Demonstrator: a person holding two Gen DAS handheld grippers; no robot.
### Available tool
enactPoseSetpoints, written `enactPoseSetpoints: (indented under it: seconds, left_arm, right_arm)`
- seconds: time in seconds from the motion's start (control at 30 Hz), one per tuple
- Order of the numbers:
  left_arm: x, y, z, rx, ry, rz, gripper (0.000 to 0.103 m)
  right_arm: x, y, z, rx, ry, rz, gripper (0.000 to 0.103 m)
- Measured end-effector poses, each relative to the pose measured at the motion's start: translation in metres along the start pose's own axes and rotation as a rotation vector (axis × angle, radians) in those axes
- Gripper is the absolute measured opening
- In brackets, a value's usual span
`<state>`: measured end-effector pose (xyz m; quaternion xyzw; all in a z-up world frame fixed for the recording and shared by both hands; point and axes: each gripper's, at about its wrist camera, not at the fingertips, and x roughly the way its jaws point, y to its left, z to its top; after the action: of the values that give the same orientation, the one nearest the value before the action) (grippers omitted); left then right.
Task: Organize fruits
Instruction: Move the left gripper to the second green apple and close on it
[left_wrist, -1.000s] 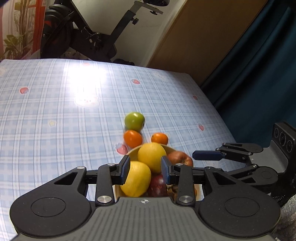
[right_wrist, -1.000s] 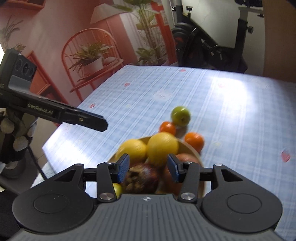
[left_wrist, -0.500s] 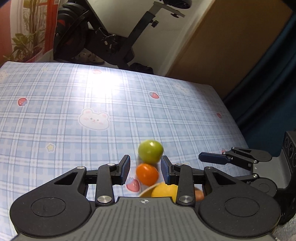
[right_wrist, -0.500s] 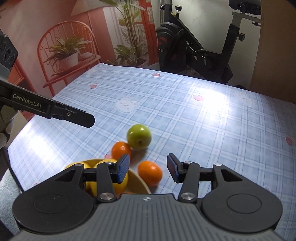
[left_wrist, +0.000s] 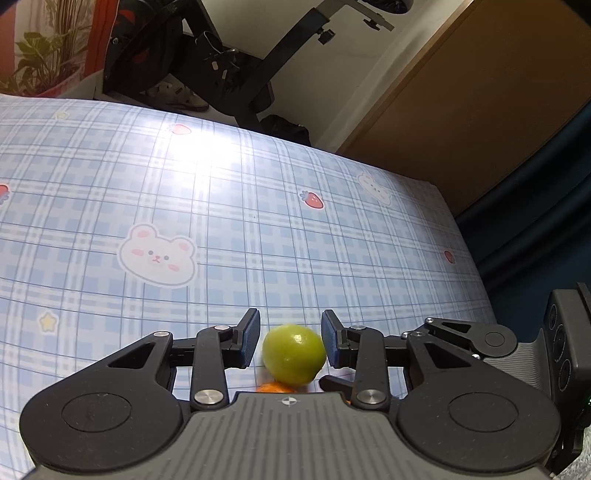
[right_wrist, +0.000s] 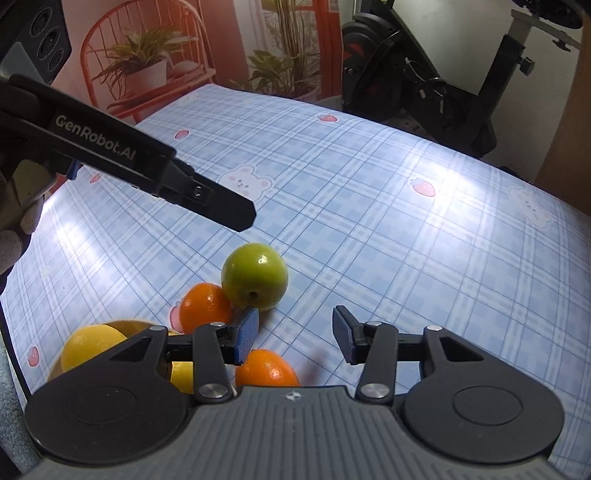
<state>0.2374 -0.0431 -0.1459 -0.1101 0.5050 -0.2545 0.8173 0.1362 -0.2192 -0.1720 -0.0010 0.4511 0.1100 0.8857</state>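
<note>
Both tongs (left_wrist: 290, 341) lower; two oranges (right_wrist: 207, 306).

green fruit (right_wrist: 254, 281): you have a round, glossy yellow-green fruit resting on the tablecloth, its small dark stem pit turned toward your right camera; in your left view (left_wrist: 294, 353) it fills the gap ahead of the camera.
left orange (right_wrist: 205, 307): smooth and bright, on the cloth, touching the green fruit's near-left side.
right orange (right_wrist: 266, 370): on the cloth nearer you, apart from the green fruit, partly hidden at the bottom of your right view.
yellow fruits (right_wrist: 92, 344): two pale yellow rounds piled at your near left, only partly visible.
</note>
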Motion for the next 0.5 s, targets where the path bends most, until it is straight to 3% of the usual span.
enactPoseSetpoints:
  seconds: [0.3,0.5]
  left_arm:
    - [0.017,0.004,0.003,-0.014,0.022,-0.064,0.037]
    - [0.023,0.012,0.003,-0.033,0.022,-0.06,0.037]
  right_arm:
    - [0.012,0.006,0.005,-0.064,0.013,0.032,0.043]
    - [0.017,0.012,0.011,-0.108,0.003,0.049,0.043]
